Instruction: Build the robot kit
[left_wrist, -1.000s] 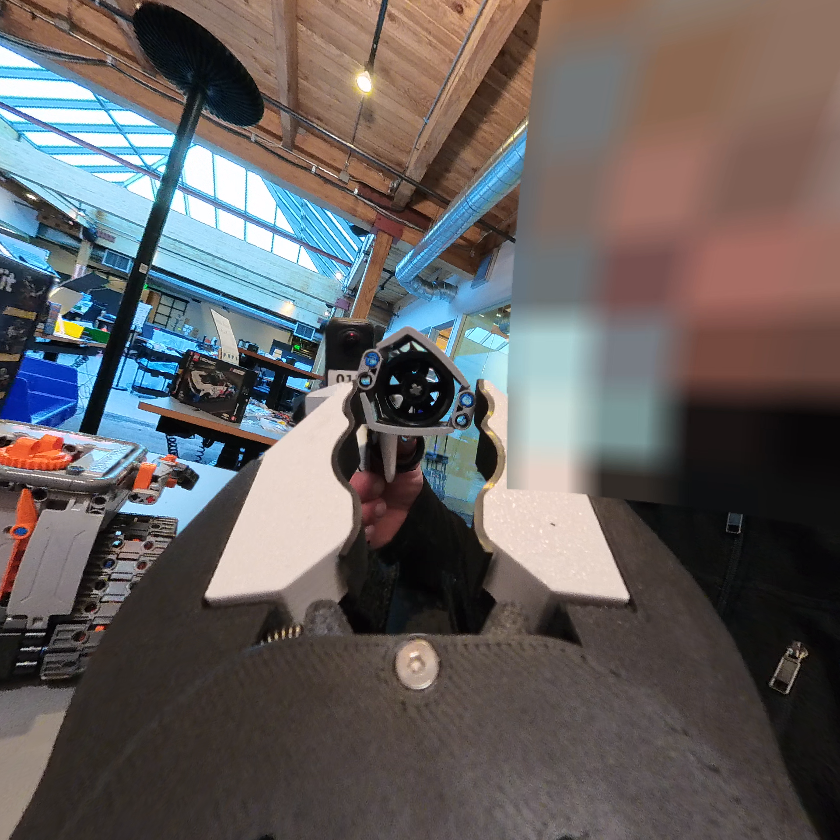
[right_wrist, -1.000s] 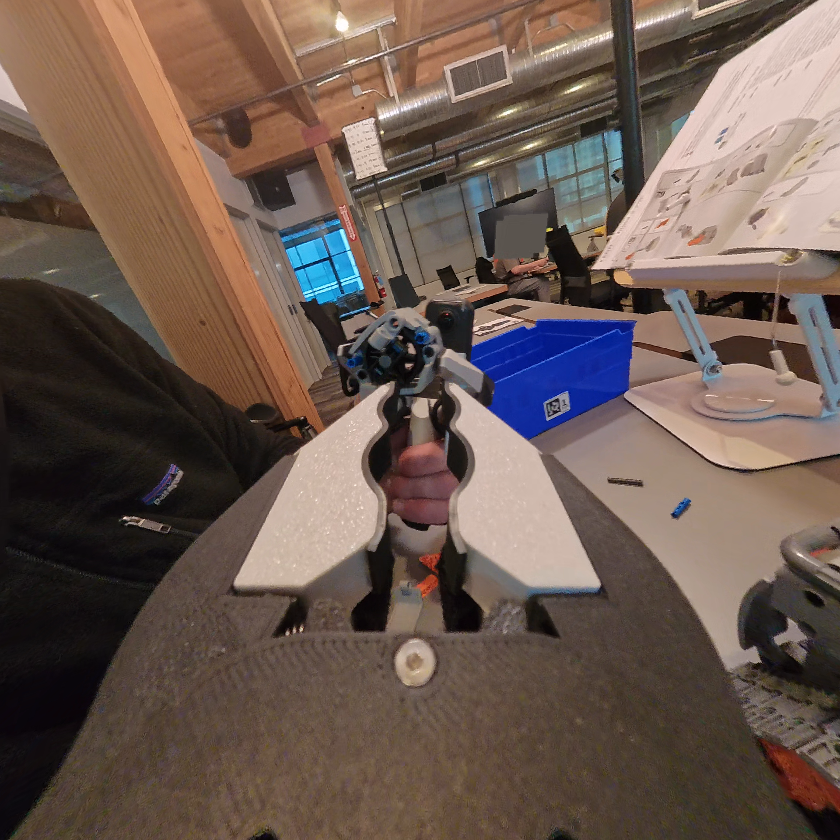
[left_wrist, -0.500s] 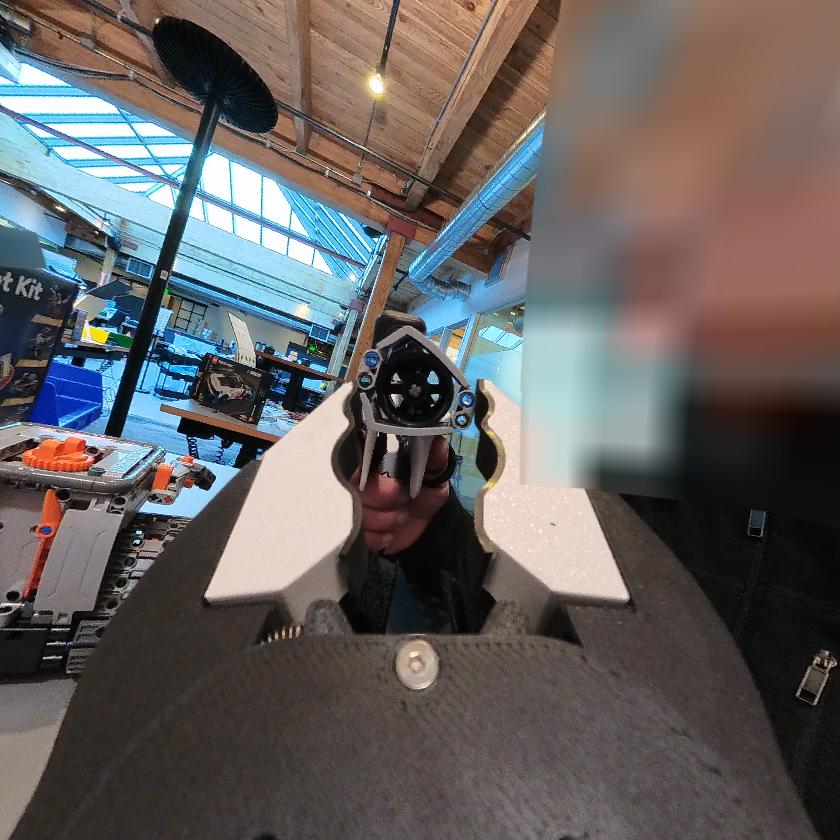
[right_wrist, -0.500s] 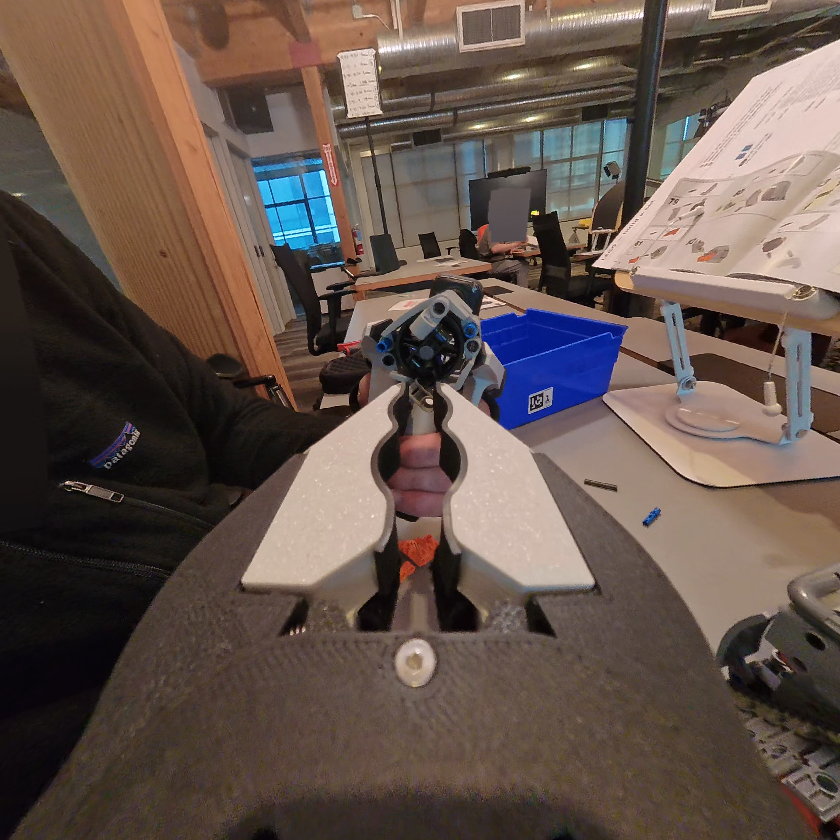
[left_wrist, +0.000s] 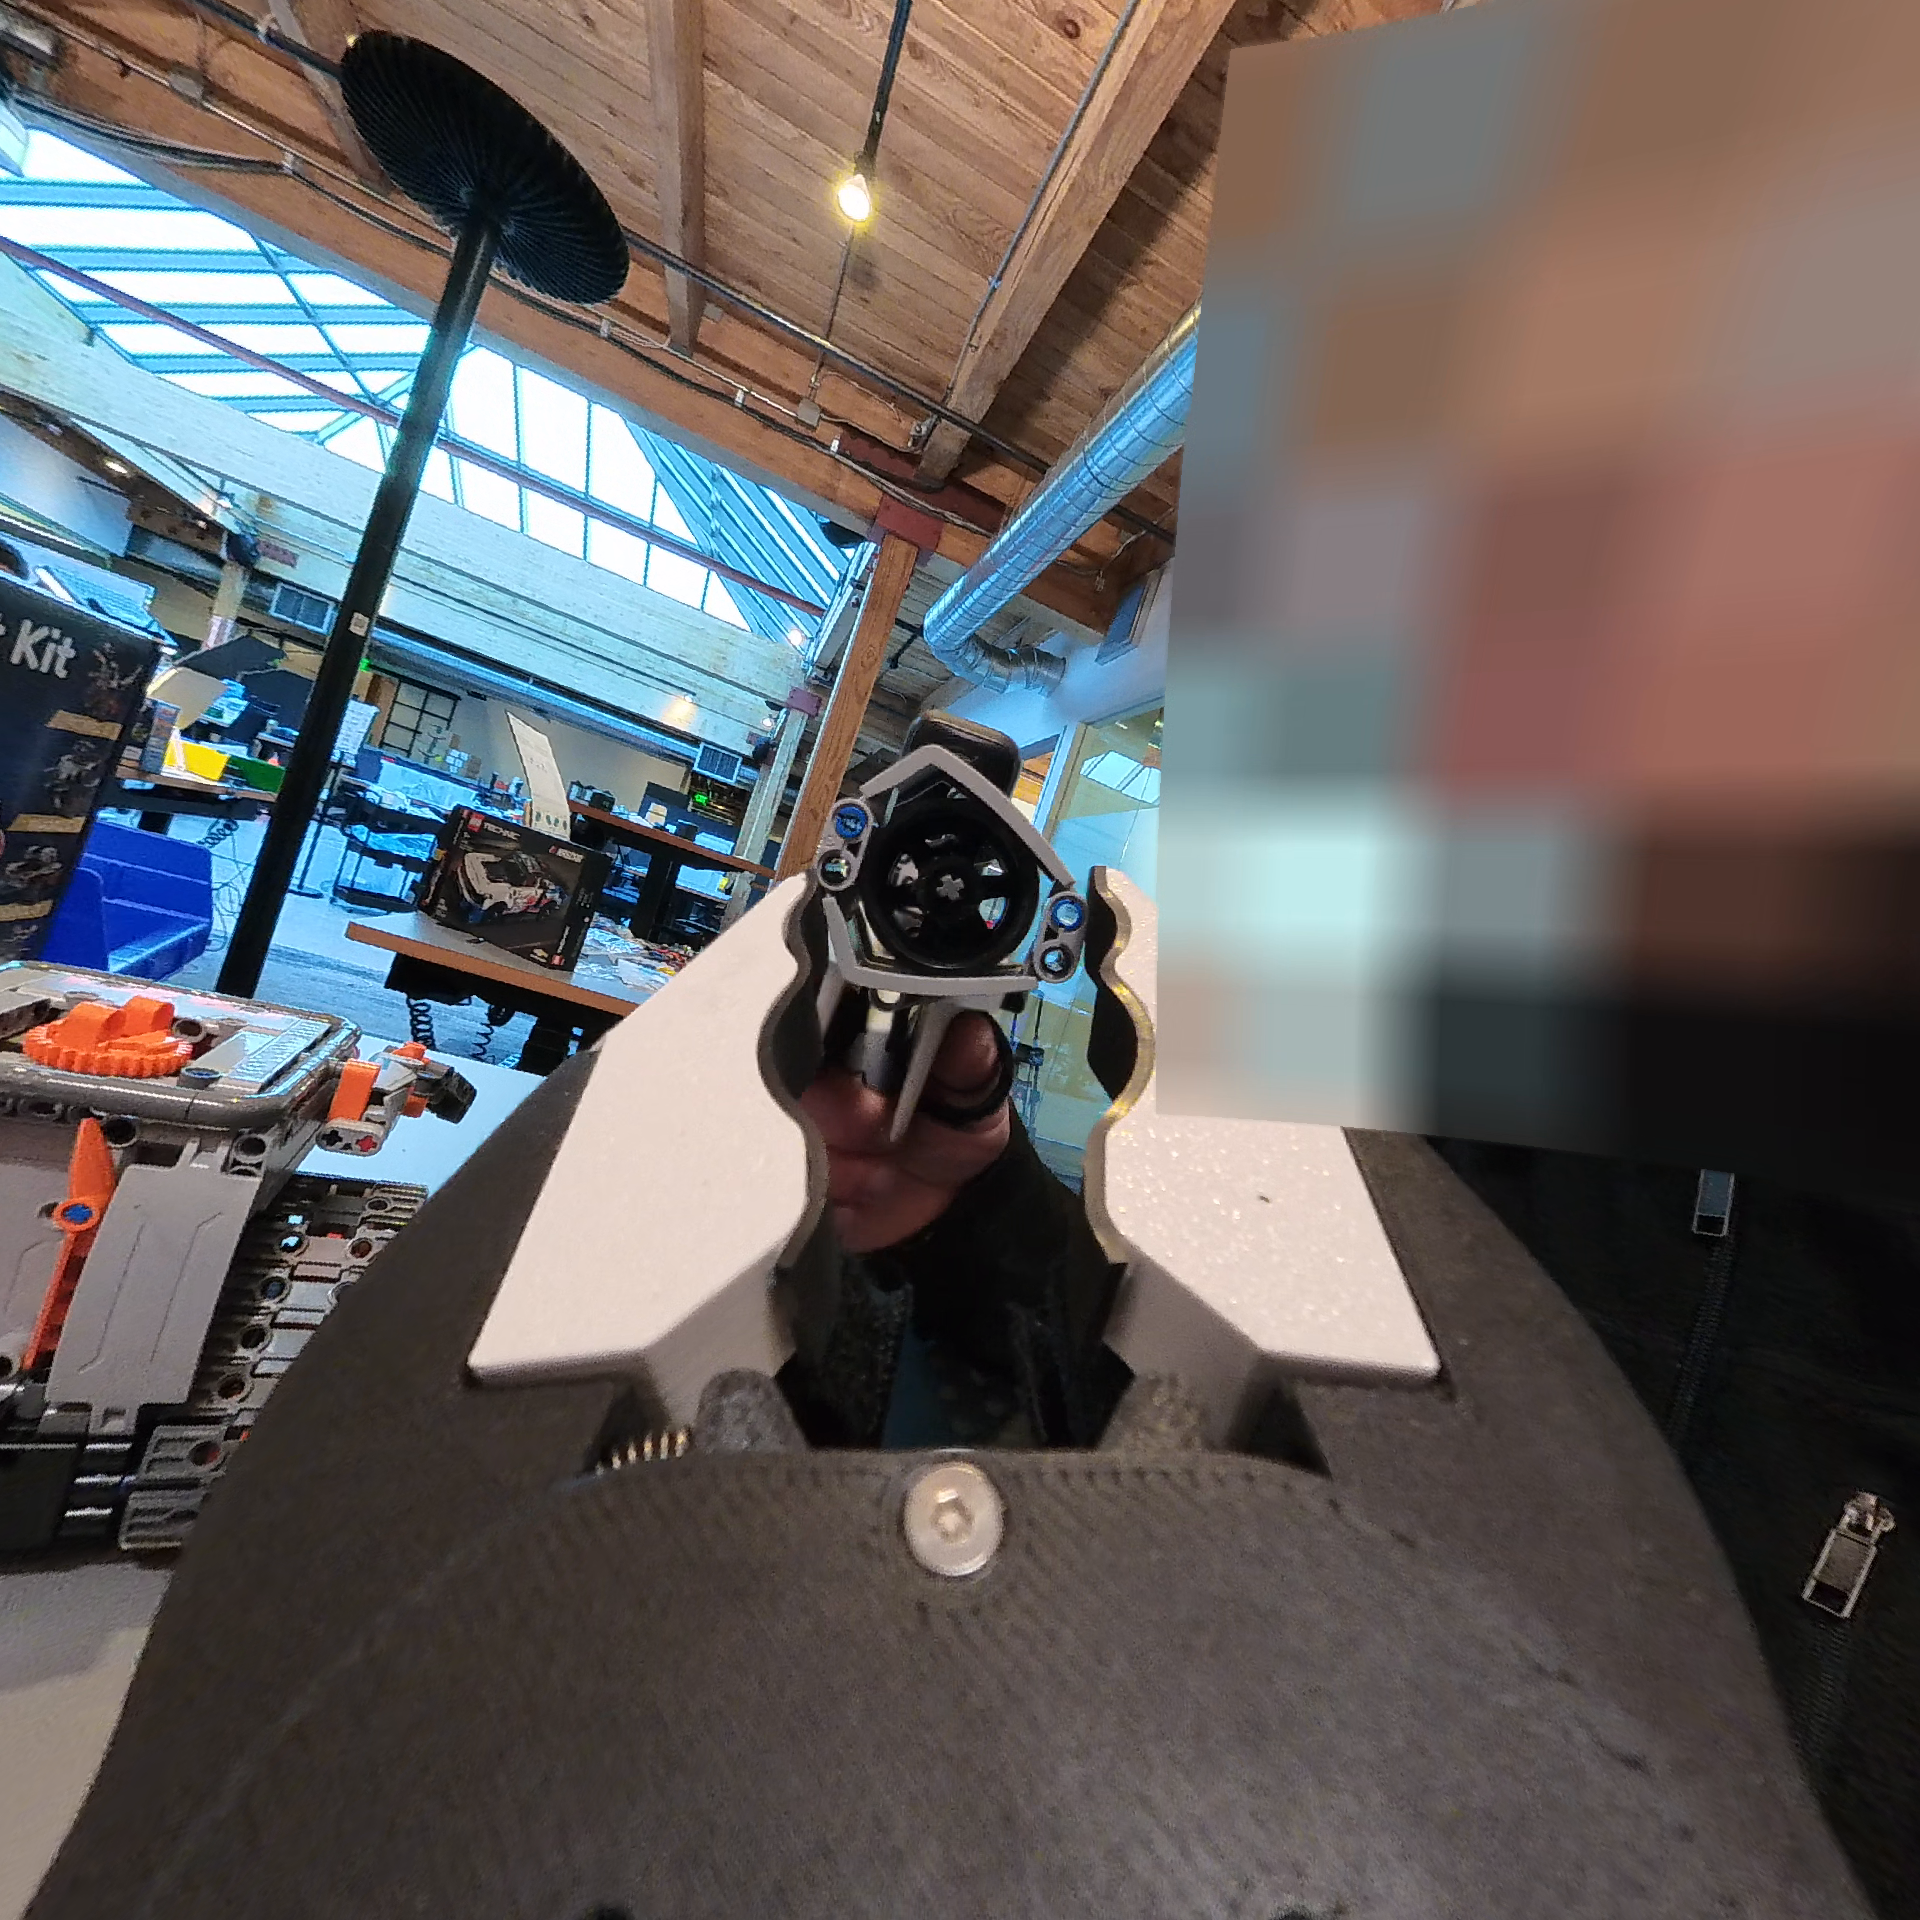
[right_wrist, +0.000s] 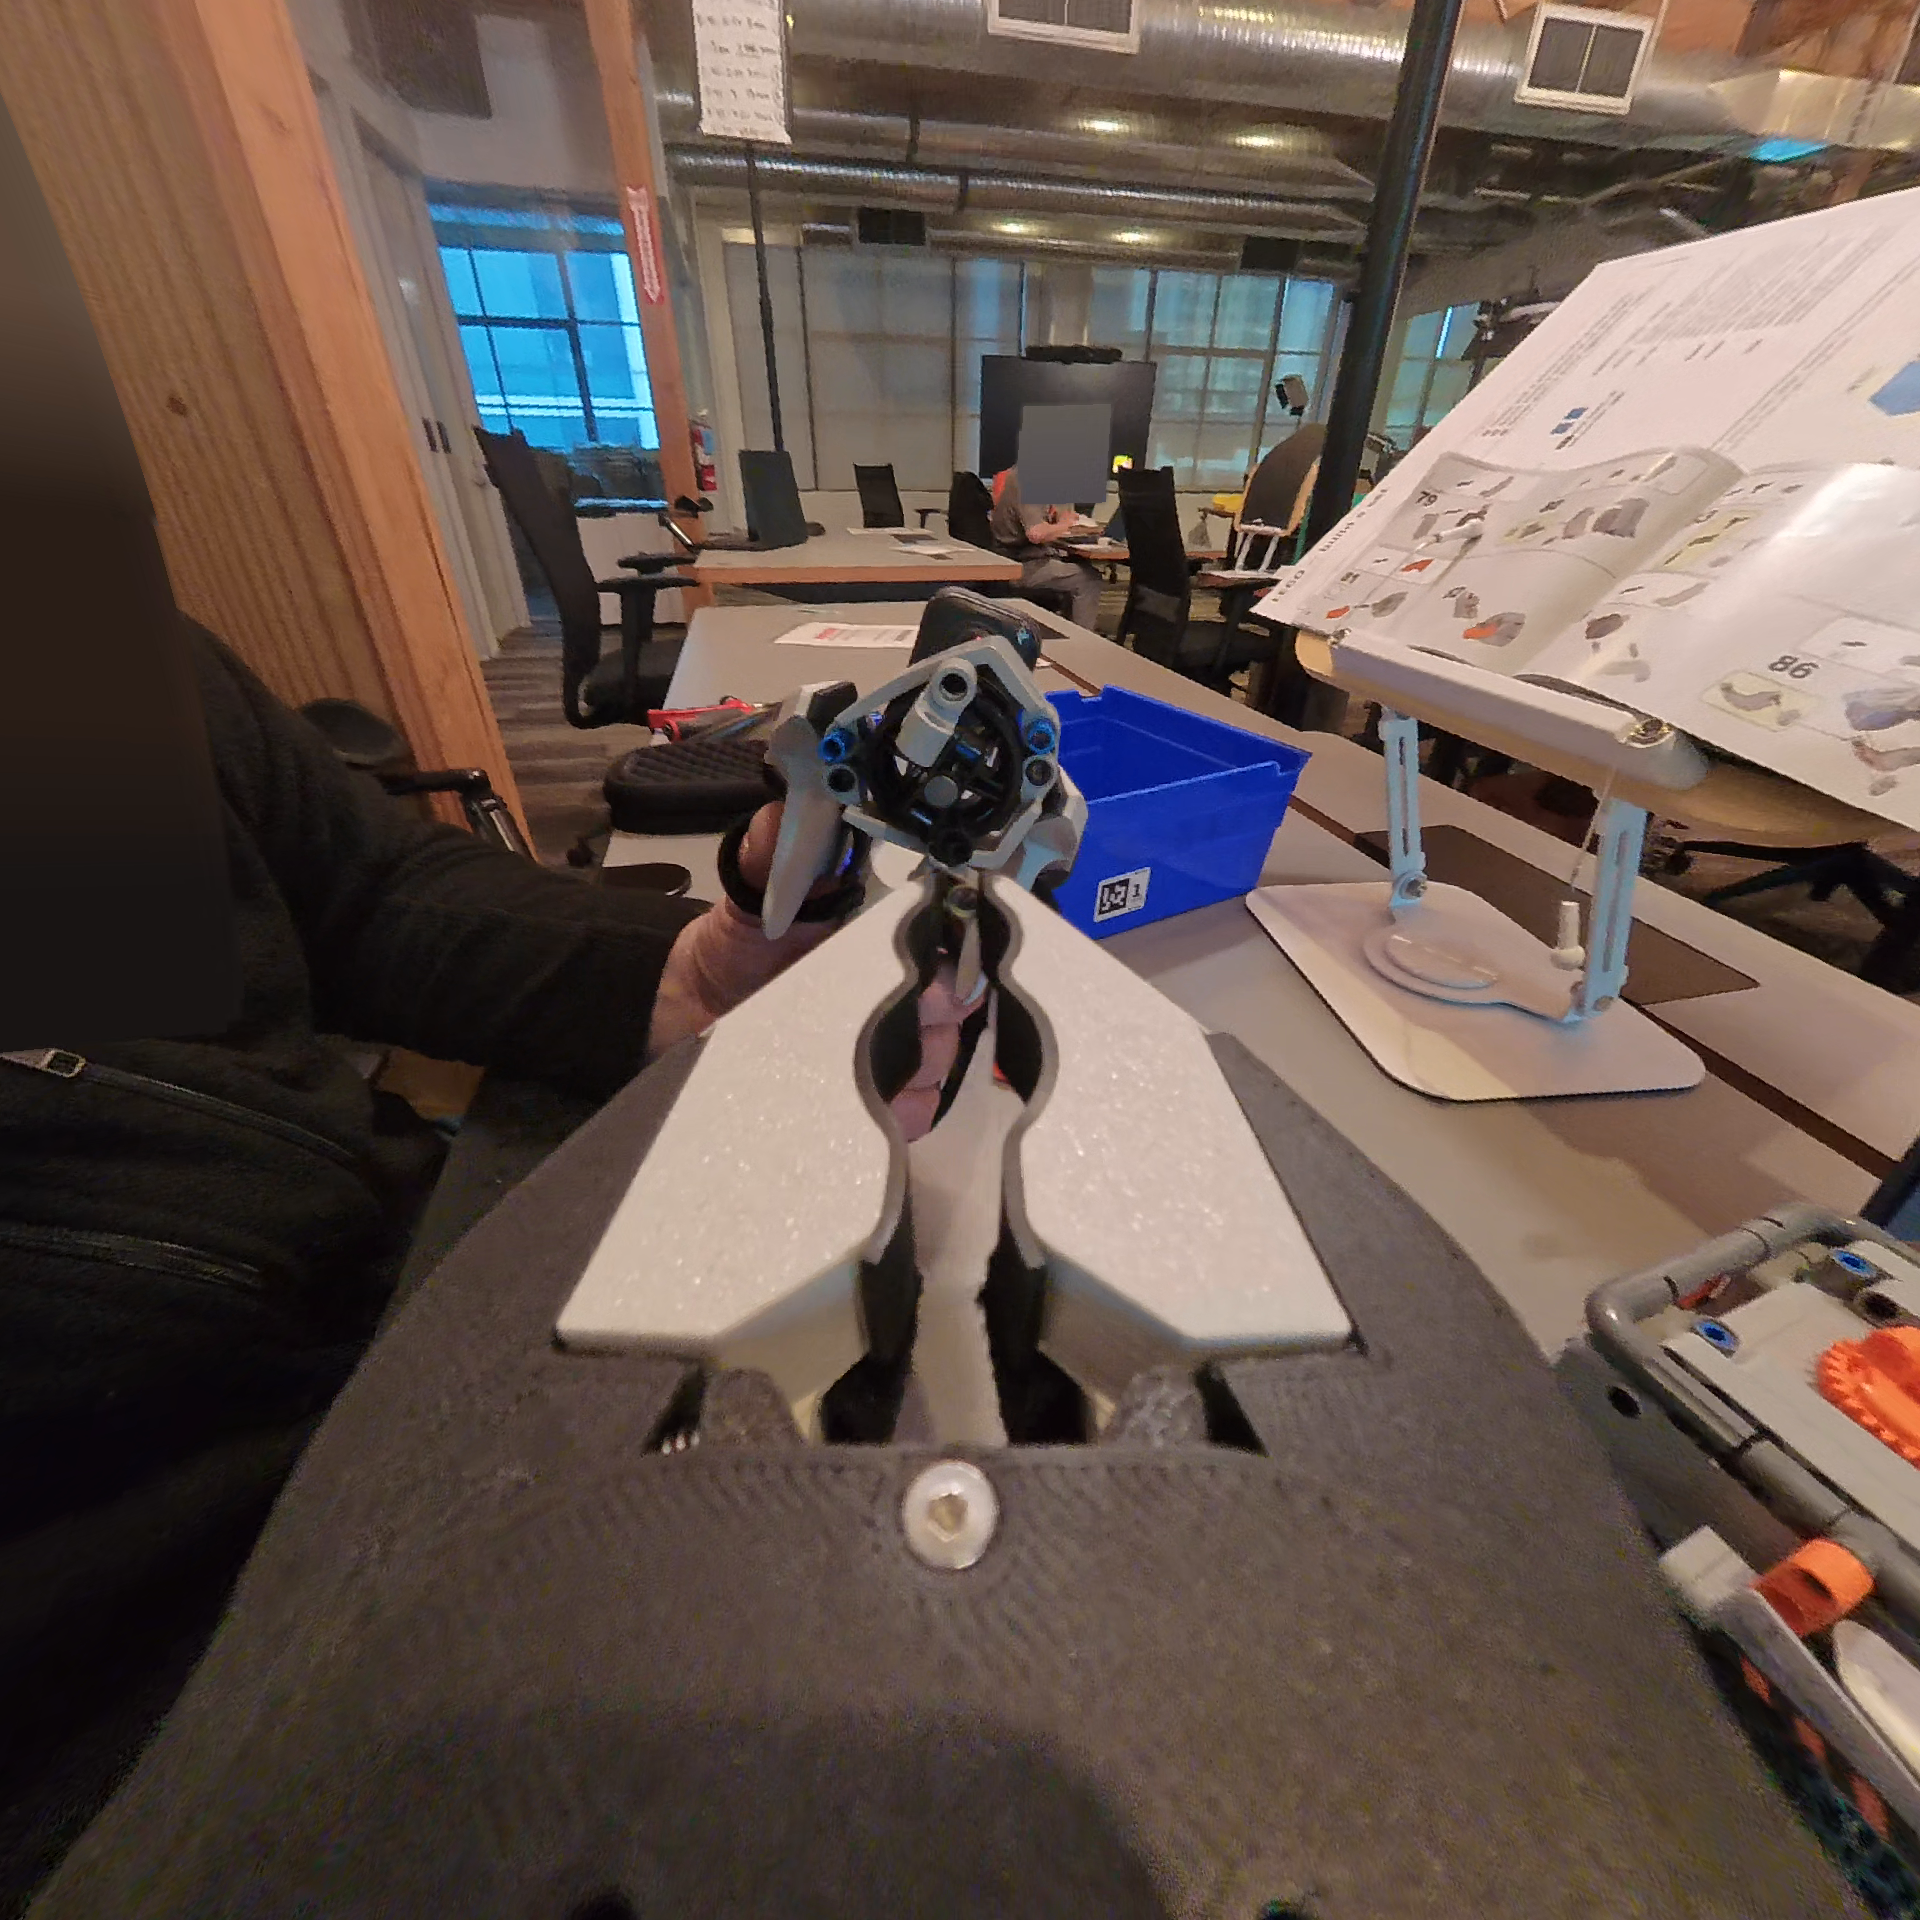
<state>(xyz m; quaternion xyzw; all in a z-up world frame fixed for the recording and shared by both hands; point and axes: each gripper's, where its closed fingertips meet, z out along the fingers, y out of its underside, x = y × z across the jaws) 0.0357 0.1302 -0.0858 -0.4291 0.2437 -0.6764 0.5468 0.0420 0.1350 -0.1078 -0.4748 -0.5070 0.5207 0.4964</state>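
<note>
Left wrist view: the left gripper has its tongs apart, flanking a grey wheel assembly. The right gripper is clamped on its six o'clock end.

This is a big open workshop with office desks in it. The roof has wooden beams, shiny metal air pipes and a long sky window. There are many tables and black rolling chairs. A building-toy box, a blue bin and an open picture booklet on a stand sit around.
</note>
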